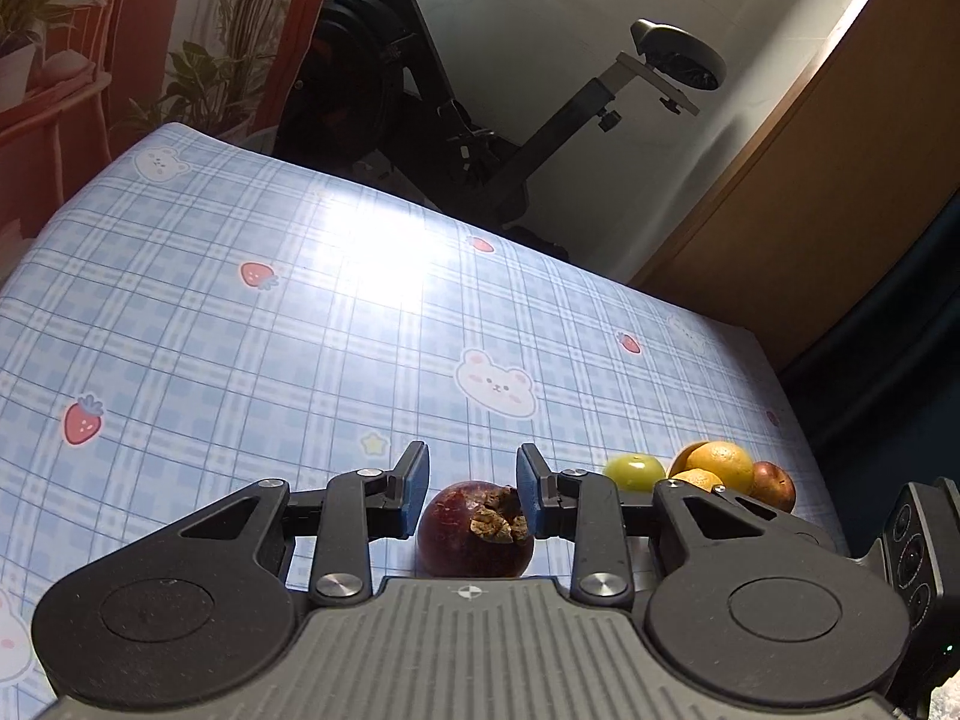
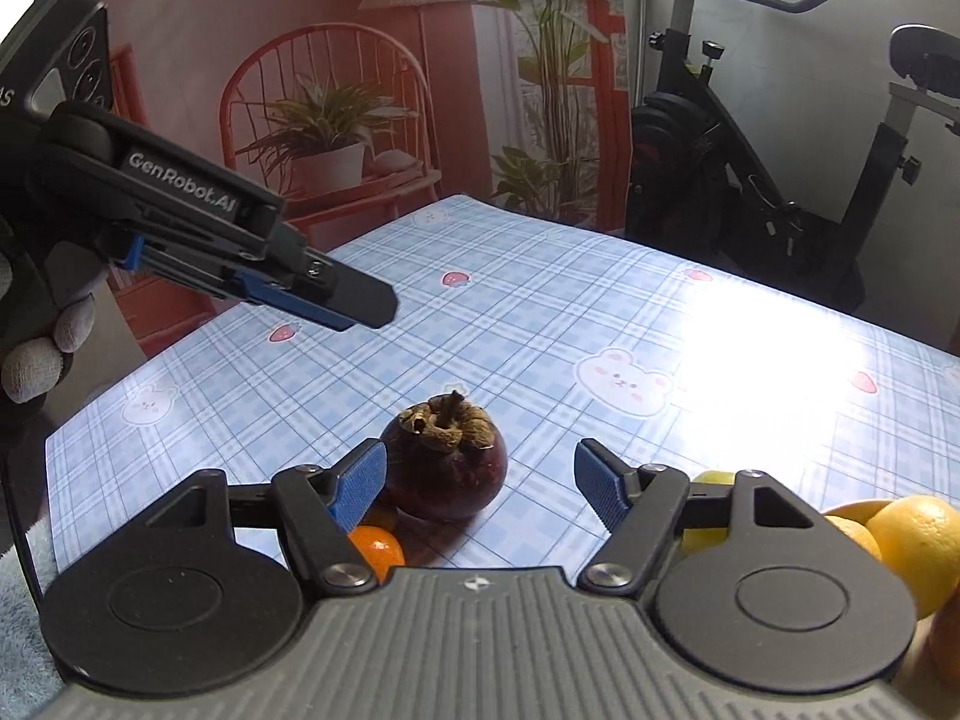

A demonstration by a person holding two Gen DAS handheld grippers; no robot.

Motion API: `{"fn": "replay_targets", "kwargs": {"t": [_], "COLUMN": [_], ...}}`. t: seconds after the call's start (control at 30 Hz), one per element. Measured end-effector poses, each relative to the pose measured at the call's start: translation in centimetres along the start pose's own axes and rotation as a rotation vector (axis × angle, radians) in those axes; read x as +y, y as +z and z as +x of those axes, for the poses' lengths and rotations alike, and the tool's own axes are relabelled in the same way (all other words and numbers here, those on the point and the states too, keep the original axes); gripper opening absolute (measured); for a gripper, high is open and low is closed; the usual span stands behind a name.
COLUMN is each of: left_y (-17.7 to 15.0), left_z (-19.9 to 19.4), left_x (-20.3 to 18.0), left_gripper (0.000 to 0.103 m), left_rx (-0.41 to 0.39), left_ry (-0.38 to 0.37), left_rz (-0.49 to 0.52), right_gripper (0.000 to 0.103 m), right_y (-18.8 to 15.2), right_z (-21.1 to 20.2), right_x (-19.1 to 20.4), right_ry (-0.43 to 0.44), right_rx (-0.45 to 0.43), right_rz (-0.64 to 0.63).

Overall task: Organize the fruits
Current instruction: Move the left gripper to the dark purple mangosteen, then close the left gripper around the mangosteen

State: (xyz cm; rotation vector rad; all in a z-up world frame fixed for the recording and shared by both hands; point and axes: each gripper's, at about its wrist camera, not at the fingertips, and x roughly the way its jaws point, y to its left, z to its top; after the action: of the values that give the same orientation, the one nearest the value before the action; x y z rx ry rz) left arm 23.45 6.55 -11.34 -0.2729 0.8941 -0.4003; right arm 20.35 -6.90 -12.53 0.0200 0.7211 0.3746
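Blue plaid tablecloth point(image 1: 252, 312) printed with bears and strawberries covers the table; an exercise bike point(image 1: 456, 120) stands behind it, beside a backdrop showing plants and a red chair. Left gripper point(image 1: 473, 495): jaws parted, blue pads to either side of a dark purple mangosteen point(image 1: 474, 537) lying on the cloth, though the left wrist view does not settle whether the pads touch it. To its right, a green fruit point(image 1: 635, 471), oranges point(image 1: 717, 468) and a second dark fruit point(image 1: 773, 485) cluster near the table edge. Right gripper point(image 2: 480, 483): jaws spread wide and empty, with a mangosteen point(image 2: 445, 468) sitting upright, stem up, just beyond the left pad. A small orange fruit point(image 2: 377, 549) lies partly hidden under that finger; oranges point(image 2: 918, 546) sit at the lower right. Seen from the right wrist, the left gripper reaches in above the cloth at upper left, held by a gloved hand point(image 2: 45, 348).
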Motion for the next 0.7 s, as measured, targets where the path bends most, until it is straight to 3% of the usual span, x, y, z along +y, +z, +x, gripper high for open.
{"fn": "replay_targets", "kwargs": {"t": [0.3, 0.7], "left_y": [-0.5, -0.3], "left_z": [3.4, 3.4], "left_x": [0.7, 2.2], "left_gripper": [0.033, 0.032], "left_rx": [0.056, 0.068], "left_ry": [-0.058, -0.122], "left_rz": [-0.003, -0.044], "right_gripper": [0.069, 0.066], "right_y": [0.2, 0.5], "right_z": [2.7, 4.6], "right_x": [0.2, -0.3], "right_ry": [0.024, 0.039], "right_rx": [0.053, 0.122], "right_rz": [0.038, 0.123]}}
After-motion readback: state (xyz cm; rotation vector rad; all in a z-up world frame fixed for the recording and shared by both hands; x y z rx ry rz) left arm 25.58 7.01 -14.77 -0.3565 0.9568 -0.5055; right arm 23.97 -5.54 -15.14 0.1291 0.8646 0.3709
